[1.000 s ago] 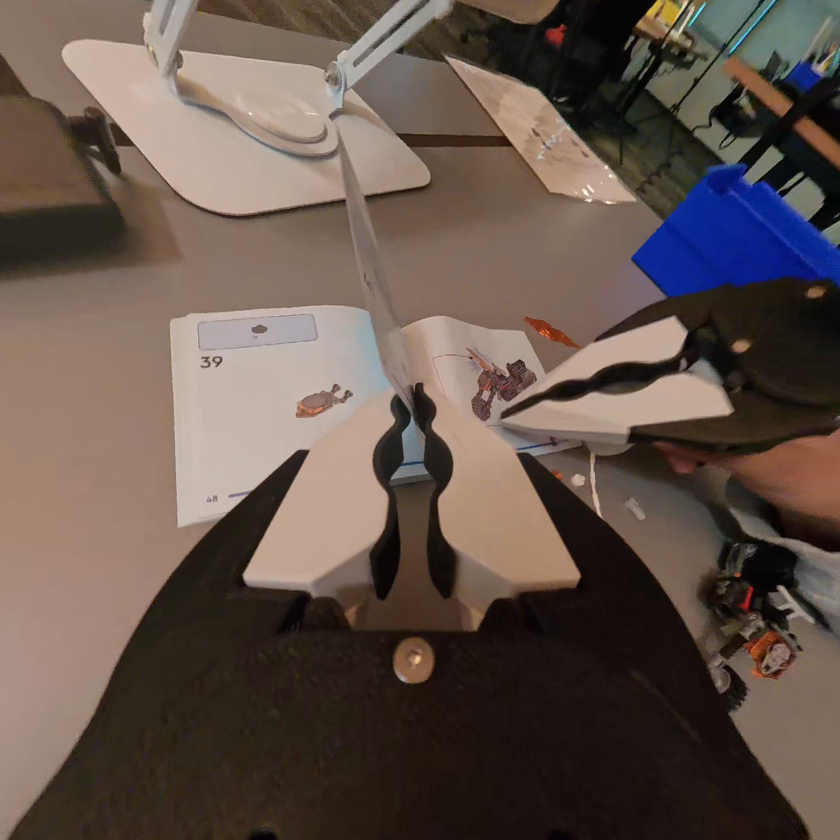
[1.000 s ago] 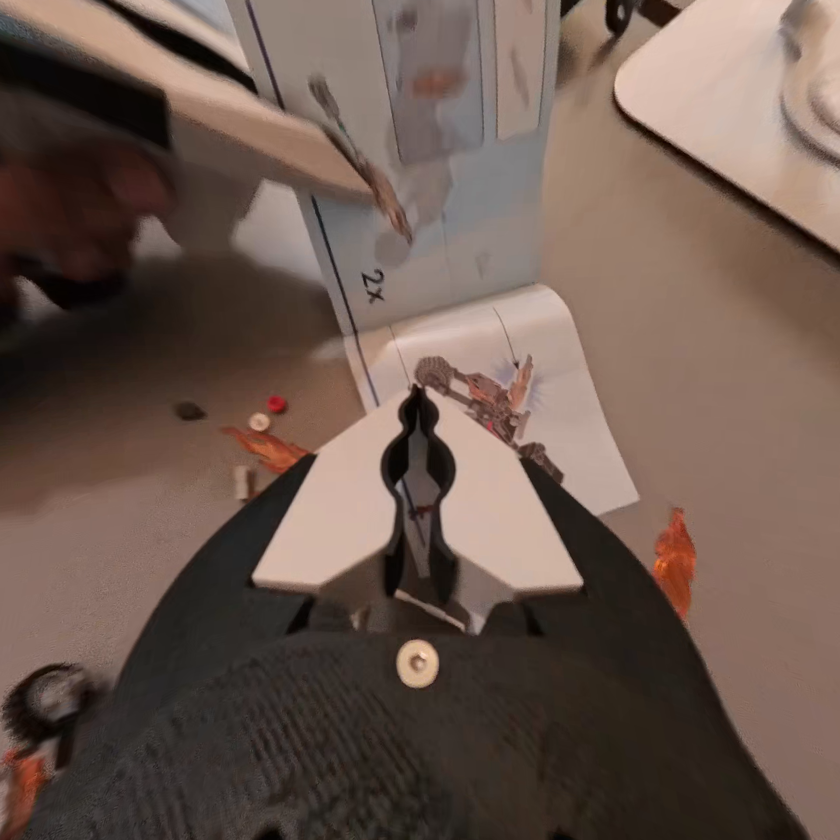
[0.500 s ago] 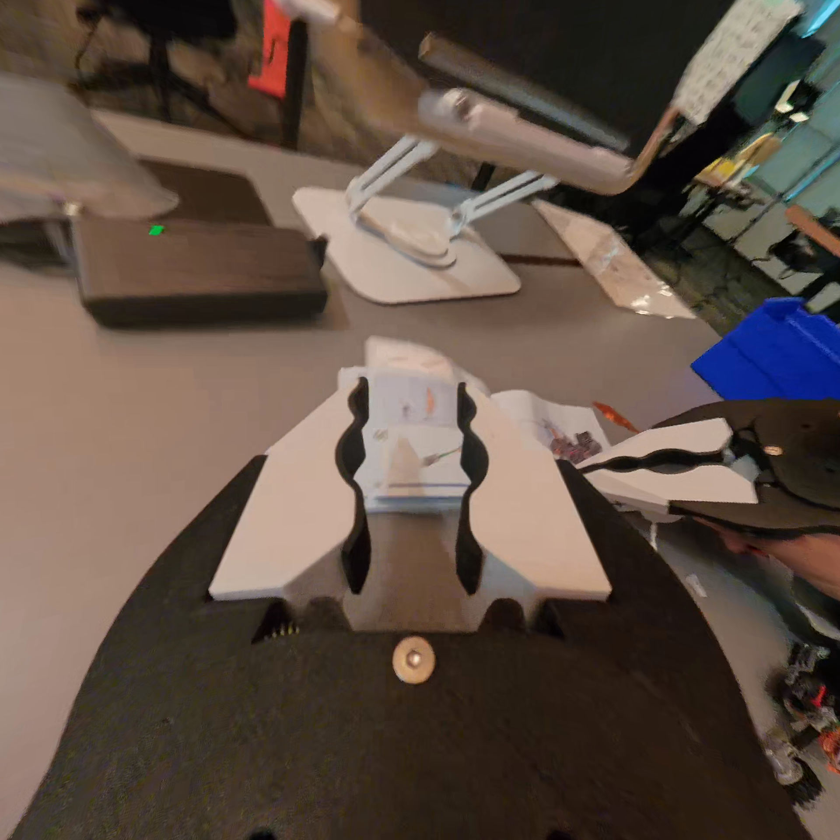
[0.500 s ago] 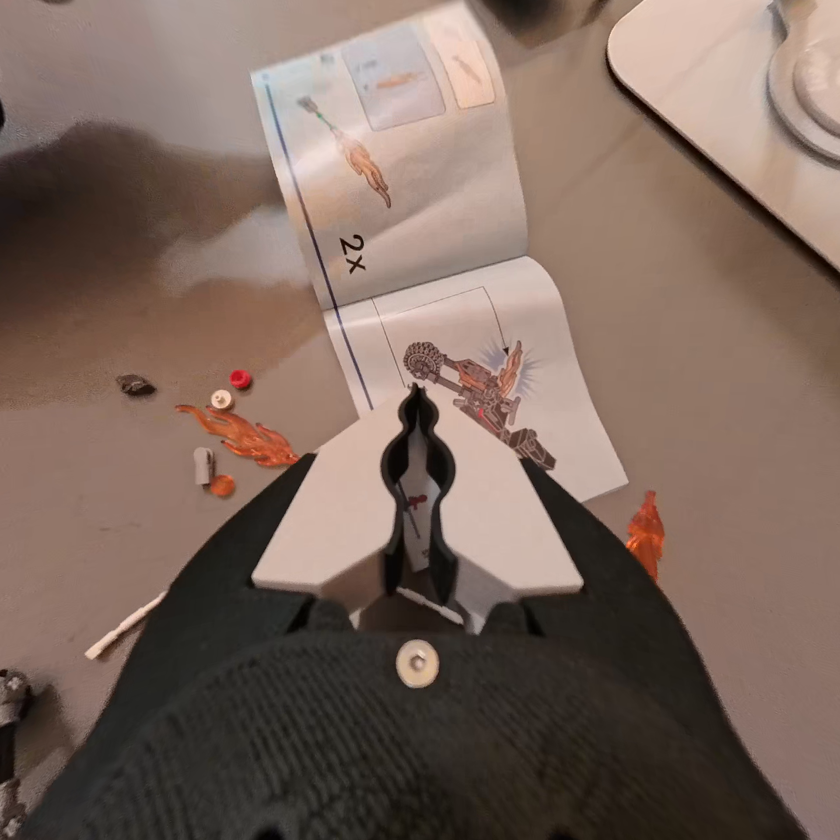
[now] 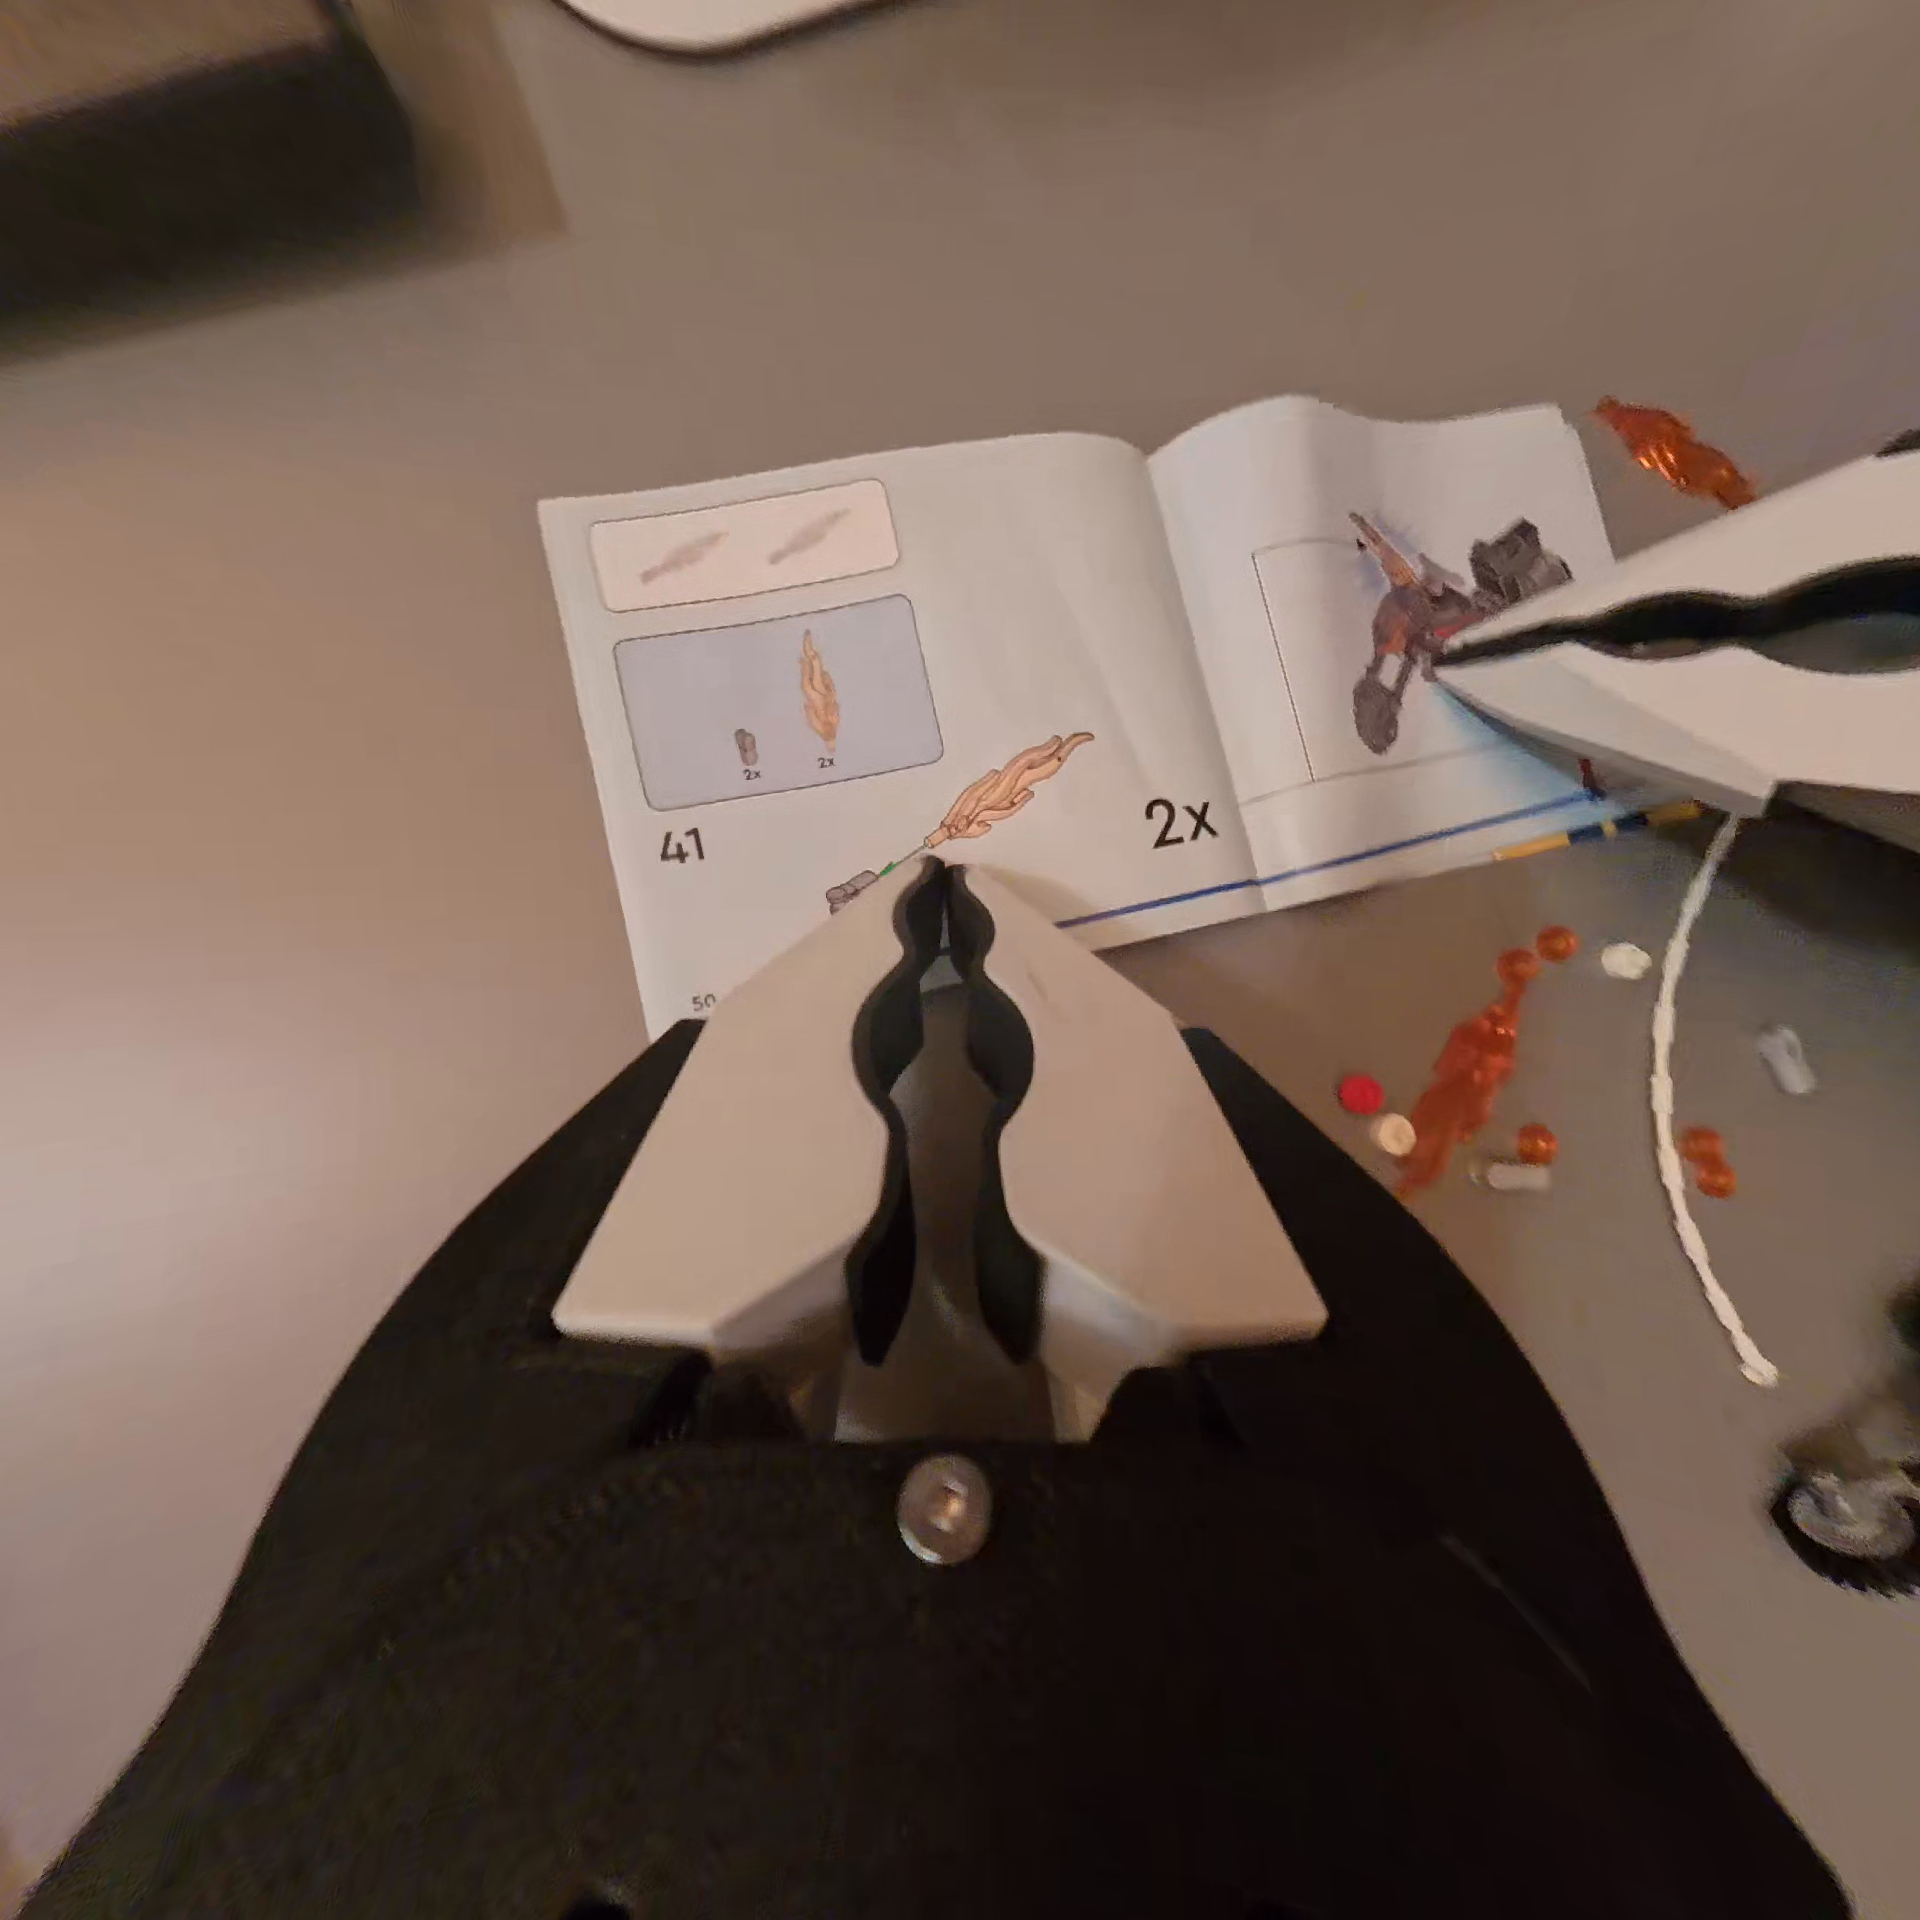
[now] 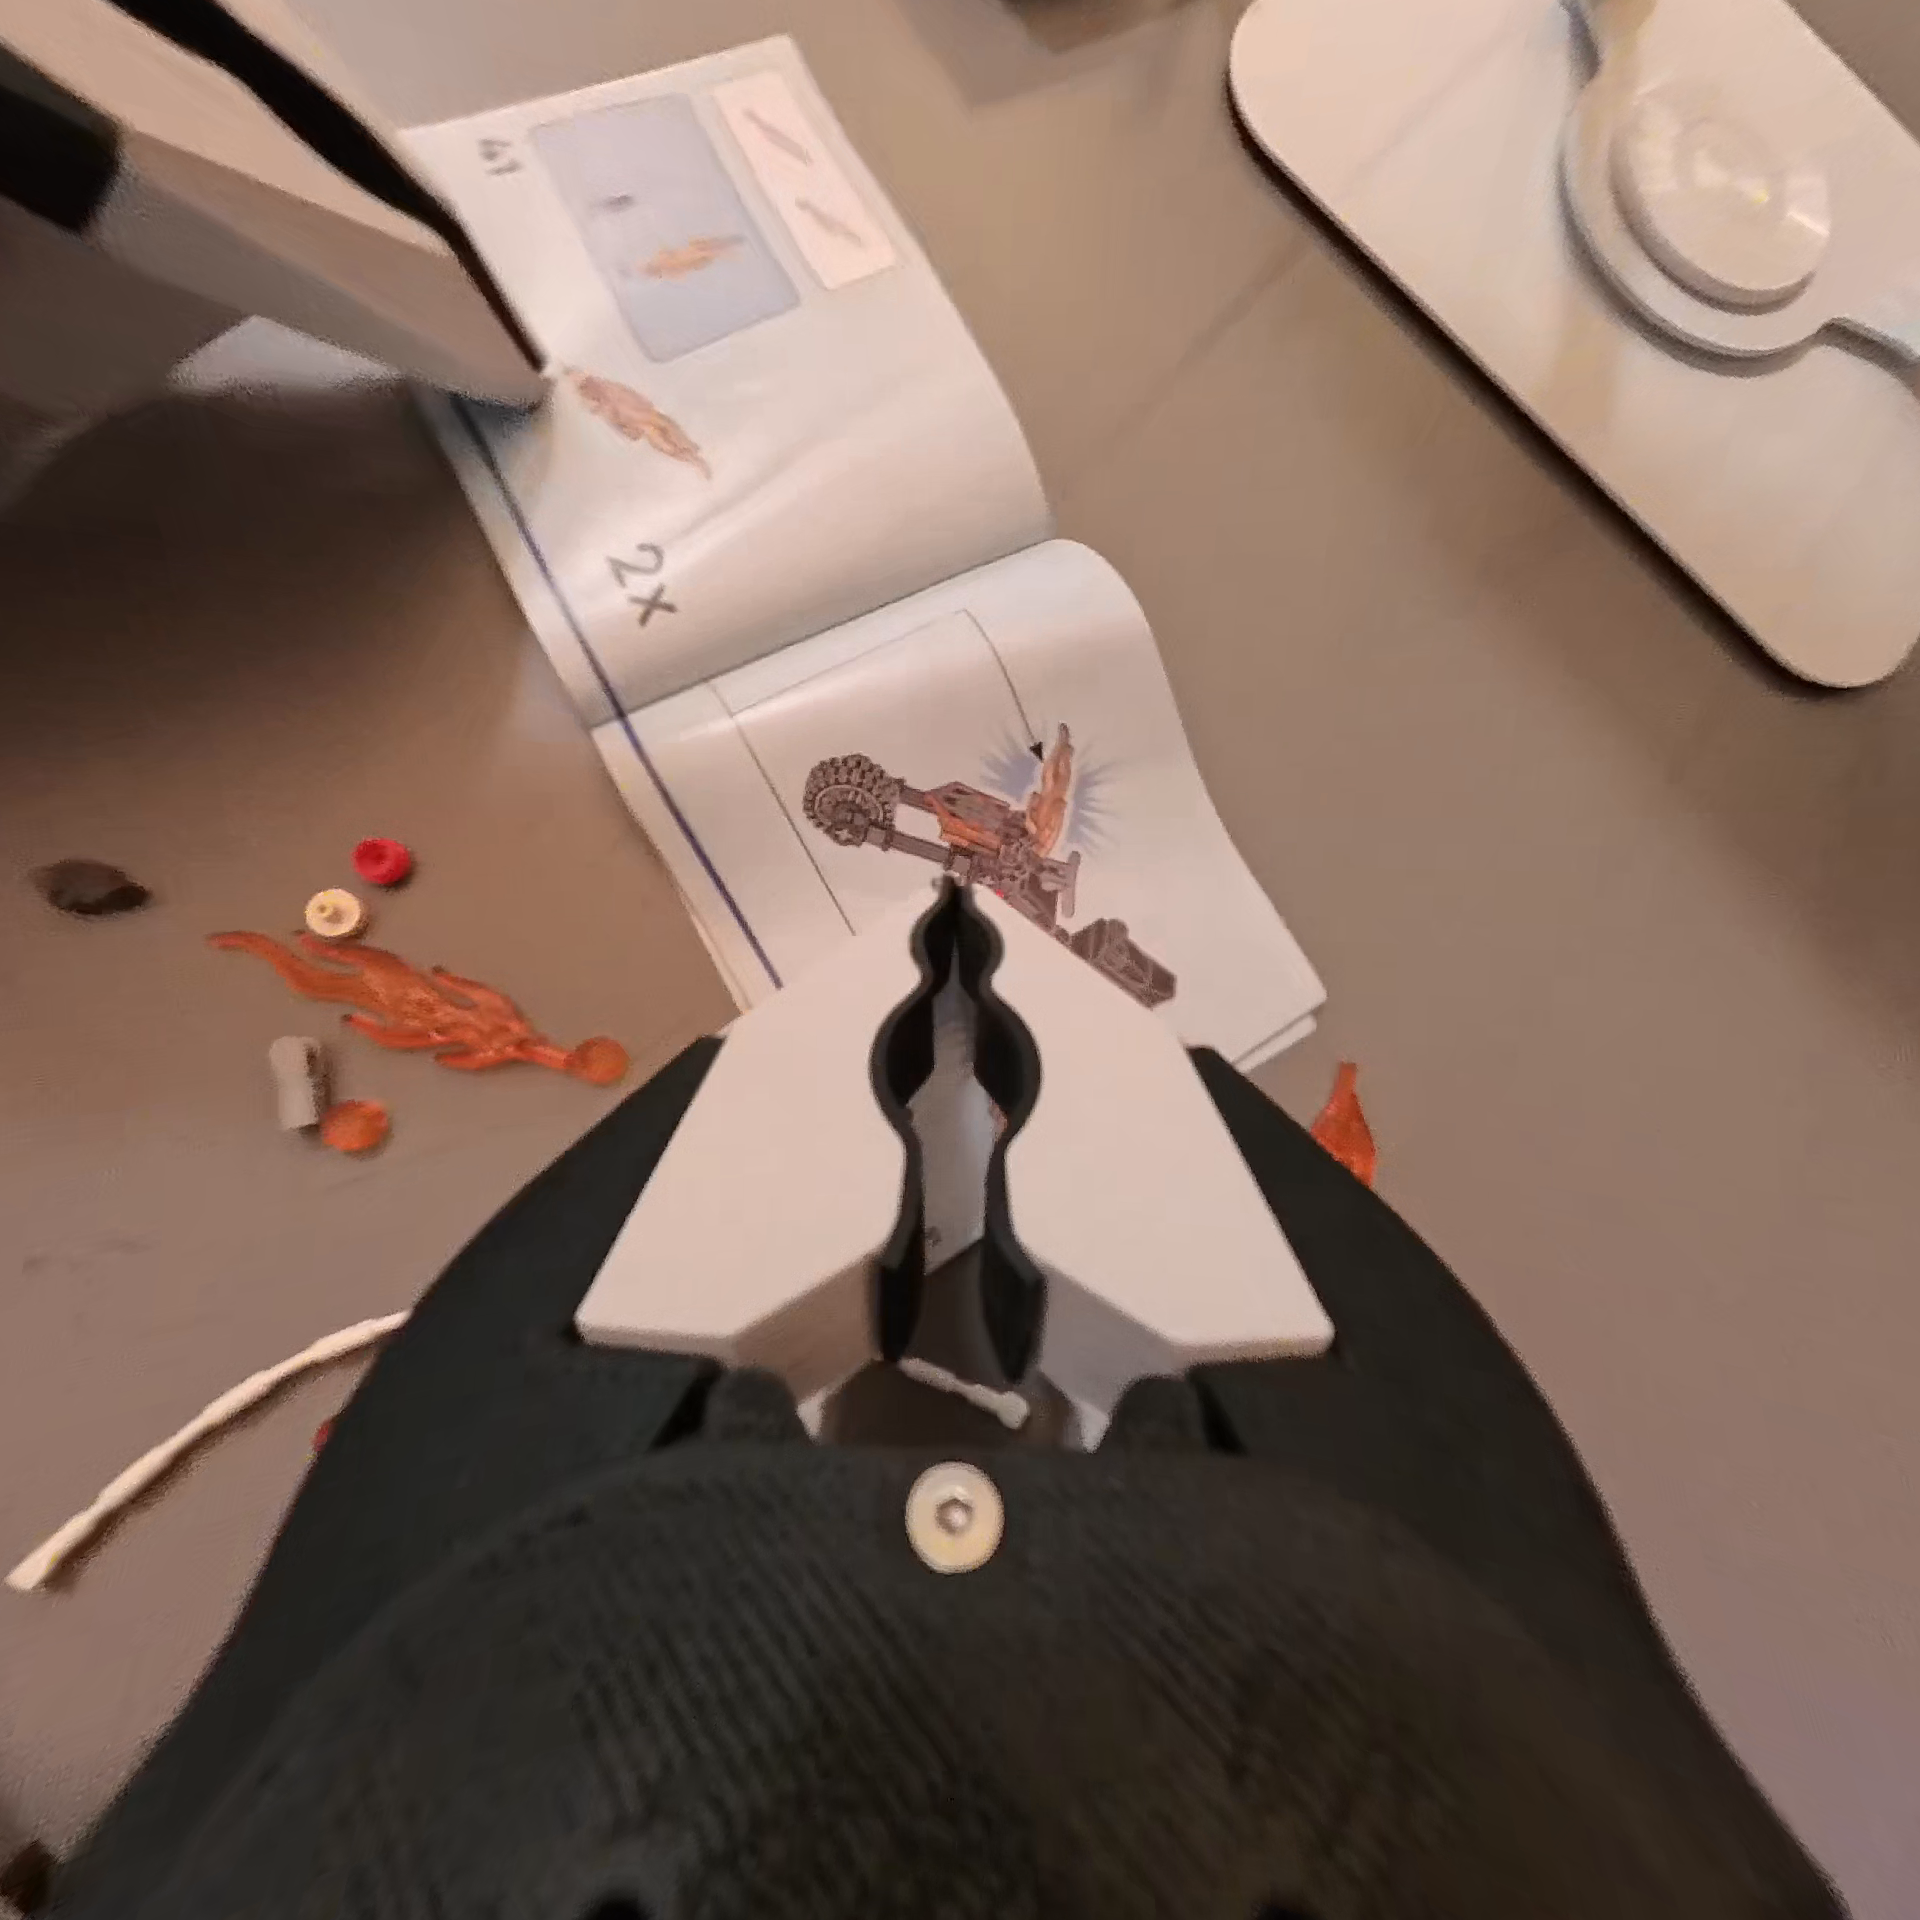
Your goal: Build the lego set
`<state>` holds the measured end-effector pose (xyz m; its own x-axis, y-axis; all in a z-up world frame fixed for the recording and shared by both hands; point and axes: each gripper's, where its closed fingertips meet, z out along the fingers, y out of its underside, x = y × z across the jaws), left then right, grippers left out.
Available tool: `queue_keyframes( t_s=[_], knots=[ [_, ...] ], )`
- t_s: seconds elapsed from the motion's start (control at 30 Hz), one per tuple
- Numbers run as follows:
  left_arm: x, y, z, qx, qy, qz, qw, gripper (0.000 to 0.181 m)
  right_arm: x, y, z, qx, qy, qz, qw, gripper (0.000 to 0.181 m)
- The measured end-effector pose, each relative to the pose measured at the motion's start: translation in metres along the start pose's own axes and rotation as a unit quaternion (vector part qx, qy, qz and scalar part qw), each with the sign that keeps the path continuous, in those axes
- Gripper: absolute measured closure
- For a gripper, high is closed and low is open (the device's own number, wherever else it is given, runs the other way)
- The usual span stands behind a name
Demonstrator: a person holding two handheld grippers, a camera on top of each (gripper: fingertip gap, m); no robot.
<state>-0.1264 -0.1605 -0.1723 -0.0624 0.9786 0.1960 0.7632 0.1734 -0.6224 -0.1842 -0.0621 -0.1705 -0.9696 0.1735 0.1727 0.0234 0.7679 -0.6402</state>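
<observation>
The instruction booklet [image 5: 1039,644] lies open and flat on the grey table, also in the right wrist view [image 6: 831,540]. My left gripper [image 5: 940,873] is shut and empty, with its tips over the lower edge of the left page. My right gripper [image 6: 951,888] is shut and empty, with its tips on the right page over the printed model. It also shows in the left wrist view [image 5: 1455,649]. A clear orange flame piece [image 6: 416,1003] lies beside the booklet among small loose studs, such as a red stud [image 6: 381,860].
A white cord [image 5: 1683,1091] lies right of the loose pieces. A partly built model with a wheel [image 5: 1849,1507] sits at the right edge. A second flame piece [image 6: 1345,1127] lies by the booklet. A white stand base [image 6: 1558,364] and a dark box [image 5: 187,187] stand behind. The grippers' ends are close to 12 centimetres from one another. It is some 9 centimetres from my left tips to the red stud [image 6: 381,860]. My left wrist view [image 5: 1366,1098] looks at it from another angle.
My left gripper let go of the page it held upright, opened, then shut and came down onto the left page. The page now lies flat. My right gripper stayed shut on the right page.
</observation>
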Motion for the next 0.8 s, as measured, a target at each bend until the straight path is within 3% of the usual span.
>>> queue_keyframes(
  t_s=[0.27, 0.33, 0.4, 0.57, 0.67, 0.8],
  knots=[
    [0.023, 0.019, -0.01, -0.057, 0.021, 0.013, 0.998, 0.18, 0.022, 0.003, 0.001, -0.012, 0.074, -0.022, 0.997, 0.181],
    [0.03, 0.018, -0.014, -0.041, 0.039, 0.019, 0.998, 0.163, 0.029, -0.001, -0.006, 0.001, 0.1, -0.031, 0.994, 0.181],
    [0.031, 0.005, -0.022, 0.016, 0.04, 0.035, 0.998, 0.155, 0.029, -0.015, -0.018, 0.044, 0.103, -0.025, 0.993, 0.181],
    [0.011, -0.033, -0.061, 0.162, 0.012, 0.037, 0.986, 0.149, 0.005, -0.06, -0.058, 0.206, 0.013, 0.029, 0.978, 0.181],
    [0.004, -0.038, -0.073, 0.193, 0.034, 0.015, 0.98, 0.149, -0.004, -0.067, -0.072, 0.256, -0.032, 0.042, 0.965, 0.181],
    [0.002, -0.036, -0.073, 0.192, 0.041, 0.016, 0.98, 0.149, -0.013, -0.067, -0.076, 0.268, -0.072, 0.037, 0.96, 0.181]
  ],
)
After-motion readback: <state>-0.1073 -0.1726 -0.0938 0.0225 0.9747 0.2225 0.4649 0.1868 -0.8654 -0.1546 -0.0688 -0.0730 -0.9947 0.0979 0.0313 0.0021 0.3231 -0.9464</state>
